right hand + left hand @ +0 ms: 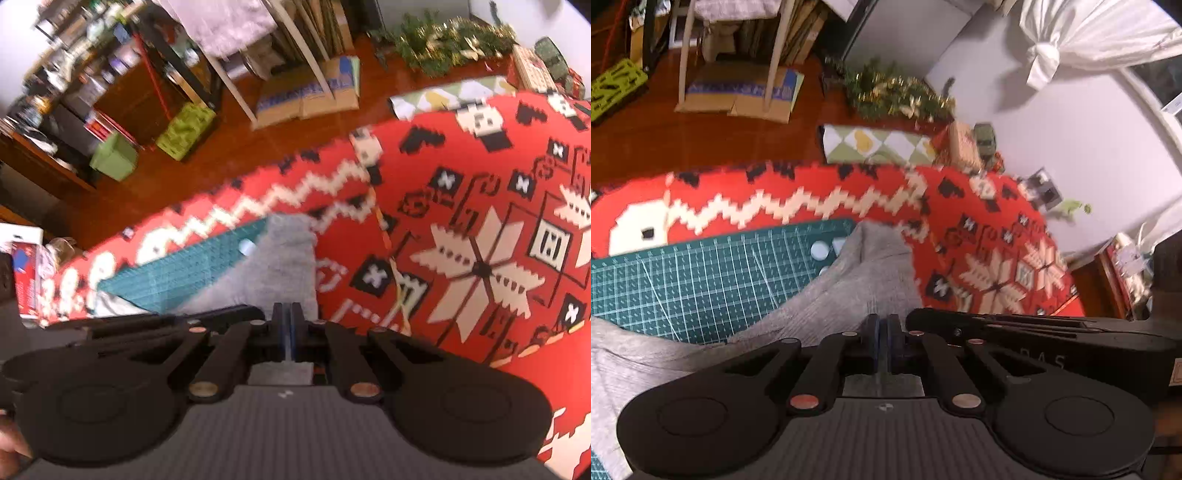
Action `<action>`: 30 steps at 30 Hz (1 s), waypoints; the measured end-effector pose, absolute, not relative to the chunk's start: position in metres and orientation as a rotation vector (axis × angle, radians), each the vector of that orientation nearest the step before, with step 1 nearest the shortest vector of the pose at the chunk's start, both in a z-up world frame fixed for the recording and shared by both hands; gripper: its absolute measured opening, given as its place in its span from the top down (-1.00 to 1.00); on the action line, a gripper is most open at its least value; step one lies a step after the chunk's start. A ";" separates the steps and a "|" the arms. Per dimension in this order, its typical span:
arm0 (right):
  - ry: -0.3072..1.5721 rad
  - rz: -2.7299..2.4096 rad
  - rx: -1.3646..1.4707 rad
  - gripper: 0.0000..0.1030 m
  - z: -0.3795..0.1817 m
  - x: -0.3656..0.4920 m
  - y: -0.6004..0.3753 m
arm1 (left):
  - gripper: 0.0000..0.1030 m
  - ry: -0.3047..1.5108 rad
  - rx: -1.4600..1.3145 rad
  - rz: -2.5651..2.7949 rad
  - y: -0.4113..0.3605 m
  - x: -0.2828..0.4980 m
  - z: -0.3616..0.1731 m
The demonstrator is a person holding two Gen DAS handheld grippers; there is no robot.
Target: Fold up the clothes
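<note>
A grey knit garment (849,288) stretches from under my left gripper (884,325) toward the far corner of a green cutting mat (713,273). The left jaws are pressed together on the grey fabric's near edge. In the right wrist view the same grey garment (284,258) runs forward from my right gripper (287,314), whose jaws are also shut on the cloth. The two grippers sit side by side; the other gripper's black body shows at the edge of each view. Both frames are motion-blurred.
The mat lies on a red patterned cloth (960,229) with white and black motifs. Beyond it are a wooden floor (701,136), flattened cardboard (738,92), green tinsel garland (901,92), a white wall (1071,129) and cluttered shelves (92,74).
</note>
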State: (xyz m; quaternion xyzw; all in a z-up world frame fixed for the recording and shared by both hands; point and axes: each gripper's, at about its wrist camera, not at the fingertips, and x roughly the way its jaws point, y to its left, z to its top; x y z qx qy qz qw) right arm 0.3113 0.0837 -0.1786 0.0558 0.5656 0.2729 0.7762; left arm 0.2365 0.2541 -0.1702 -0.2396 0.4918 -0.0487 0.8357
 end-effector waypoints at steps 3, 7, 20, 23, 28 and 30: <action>1.222 0.588 0.134 0.95 -0.178 0.315 0.083 | 0.95 1.040 -0.528 -0.101 0.257 0.237 -0.171; 1.177 0.594 0.142 0.94 -0.169 0.323 0.085 | 0.94 0.998 -0.540 -0.099 0.260 0.239 -0.164; 1.183 0.561 0.141 0.94 -0.188 0.341 0.097 | 0.91 0.965 -0.649 -0.032 0.277 0.239 -0.171; 1.157 0.560 0.153 0.93 -0.179 0.338 0.094 | 0.91 0.937 -0.654 -0.015 0.283 0.233 -0.160; 1.158 0.583 0.143 0.82 -0.155 0.306 0.077 | 0.89 0.900 -0.659 0.026 0.294 0.194 -0.129; 1.185 0.609 0.128 0.82 -0.149 0.286 0.071 | 0.89 0.913 -0.679 0.060 0.299 0.167 -0.124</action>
